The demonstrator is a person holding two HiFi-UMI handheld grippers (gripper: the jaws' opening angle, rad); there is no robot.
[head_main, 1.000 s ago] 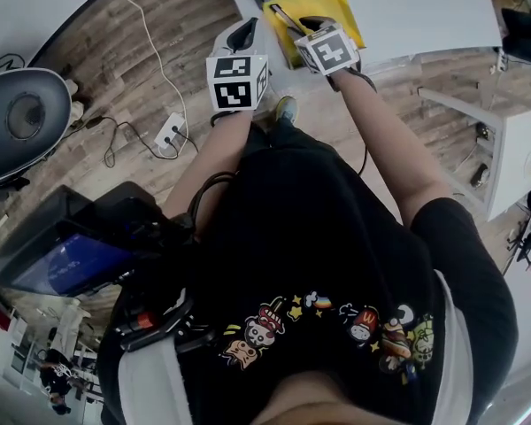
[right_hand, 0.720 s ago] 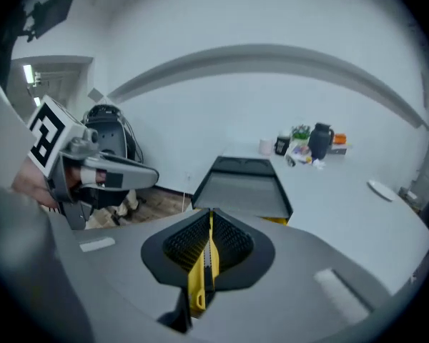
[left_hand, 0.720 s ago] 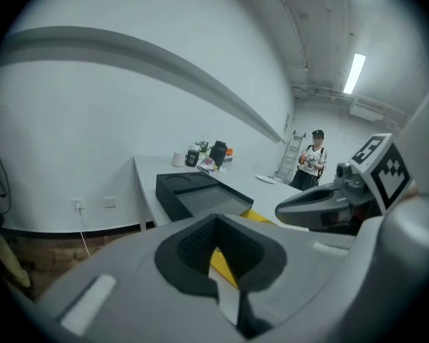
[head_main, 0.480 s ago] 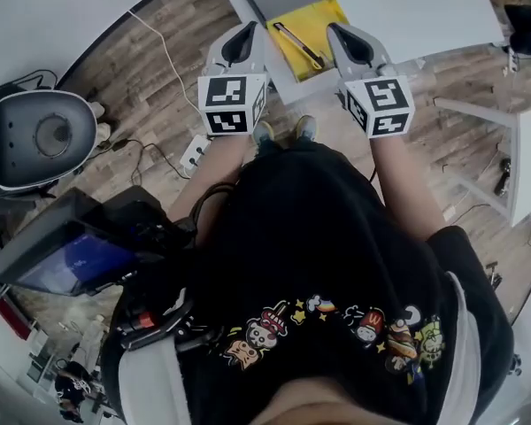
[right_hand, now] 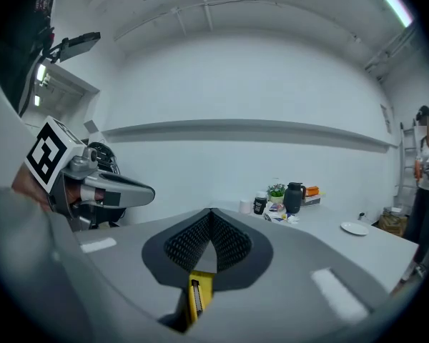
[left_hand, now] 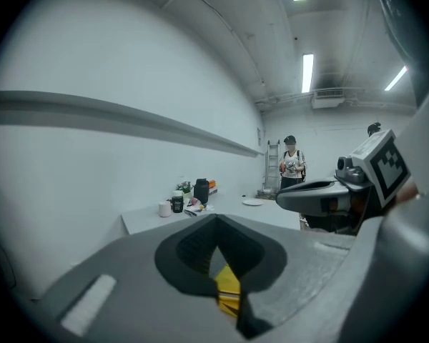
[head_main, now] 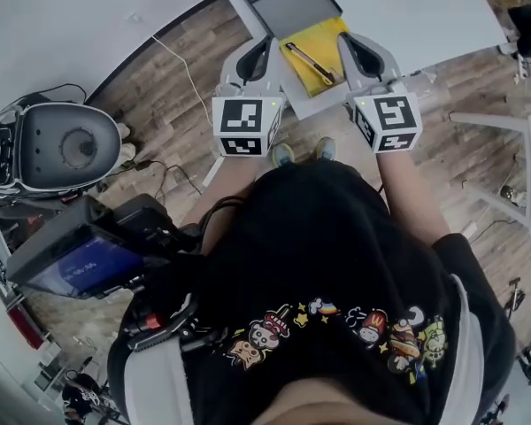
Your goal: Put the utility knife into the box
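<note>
The utility knife (head_main: 311, 63) lies slantwise on a yellow mat (head_main: 323, 35) at the near edge of the white table (head_main: 416, 7). Just beyond the mat sits the flat grey box (head_main: 294, 5). My left gripper (head_main: 267, 44) hangs at the mat's left edge and my right gripper (head_main: 348, 41) at its right edge, both shut and empty. Through the left gripper's (left_hand: 216, 224) jaws only a strip of the yellow mat (left_hand: 227, 286) shows. Below the right gripper's (right_hand: 210, 213) shut tips I see the knife (right_hand: 195, 299) on the mat.
On the wooden floor at left are a round grey machine (head_main: 66, 149), cables and a power strip (head_main: 214, 171). A dark screen (head_main: 80, 259) sits by my hip. A far counter holds cups and a kettle (right_hand: 294, 197); a person (left_hand: 292, 164) stands beyond.
A second ago the right gripper was over the mat beside the knife. It pulled back, and now both grippers flank the mat. The knife has stayed on the mat.
</note>
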